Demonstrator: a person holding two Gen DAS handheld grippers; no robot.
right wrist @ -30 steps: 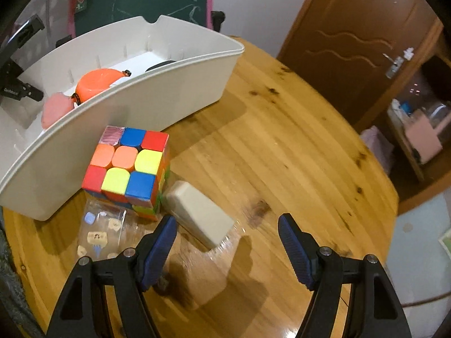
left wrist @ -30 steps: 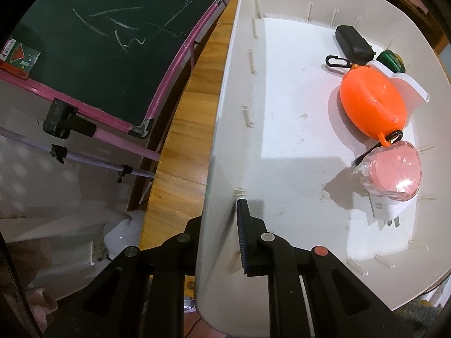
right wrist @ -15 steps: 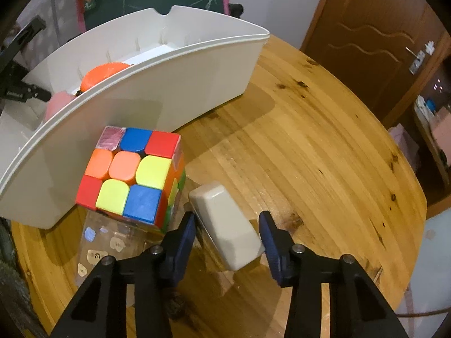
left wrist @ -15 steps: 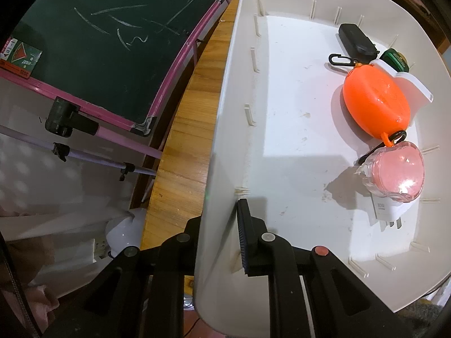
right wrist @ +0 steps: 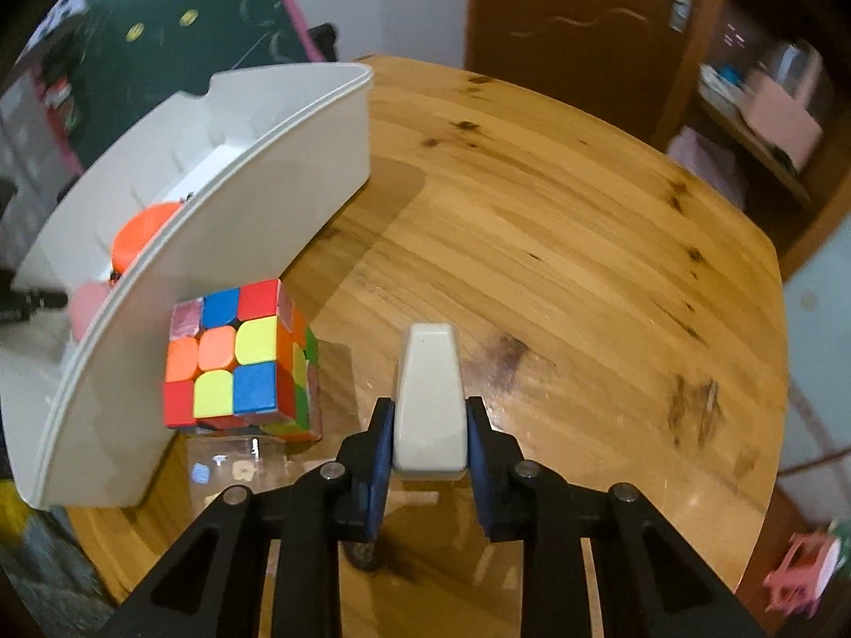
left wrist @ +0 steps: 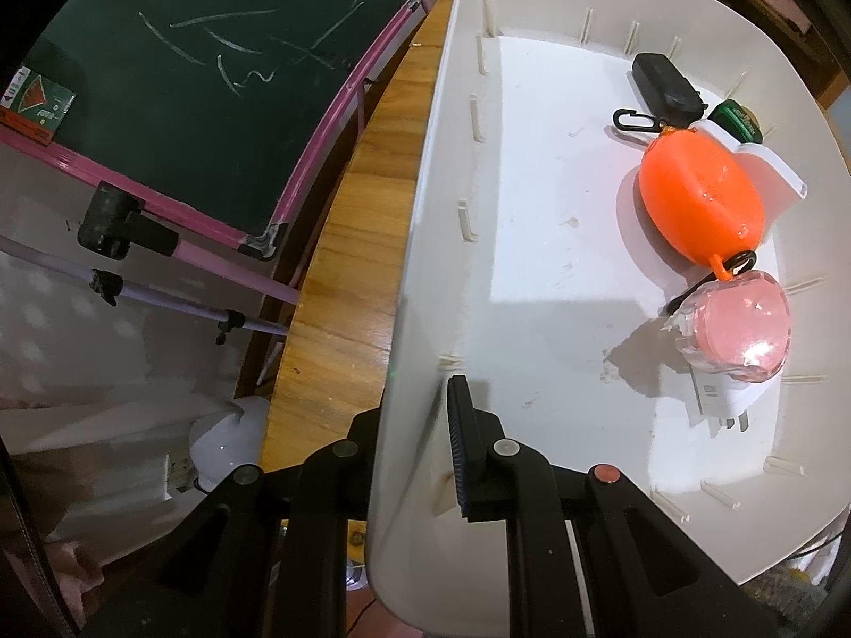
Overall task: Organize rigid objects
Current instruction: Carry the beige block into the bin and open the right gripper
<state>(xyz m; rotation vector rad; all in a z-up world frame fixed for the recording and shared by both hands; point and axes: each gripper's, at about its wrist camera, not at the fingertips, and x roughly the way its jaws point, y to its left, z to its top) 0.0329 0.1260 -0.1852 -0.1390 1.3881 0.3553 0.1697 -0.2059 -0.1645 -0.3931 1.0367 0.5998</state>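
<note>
My left gripper (left wrist: pixel 425 452) is shut on the near wall of the white bin (left wrist: pixel 415 244). Inside the bin lie an orange oval case (left wrist: pixel 697 196), a pink round case (left wrist: pixel 739 324), a black case (left wrist: pixel 665 82) and a green item (left wrist: pixel 736 118). In the right wrist view my right gripper (right wrist: pixel 430 425) is shut on a beige wedge-shaped block (right wrist: pixel 428 399), both pads pressed on its sides just above the wooden table (right wrist: pixel 558 244). A colourful puzzle cube (right wrist: pixel 239 356) stands left of it, beside the bin (right wrist: pixel 213 266).
A clear packet with small stickers (right wrist: pixel 234 468) lies under and in front of the cube. A green chalkboard with a pink frame (left wrist: pixel 175 85) stands past the table's edge. A brown door (right wrist: pixel 580 16) and a shelf (right wrist: pixel 766 122) are behind the table.
The right gripper's jaws came together from wide apart and now clamp the beige block, which has turned to point away from the camera. The left gripper and bin stayed put.
</note>
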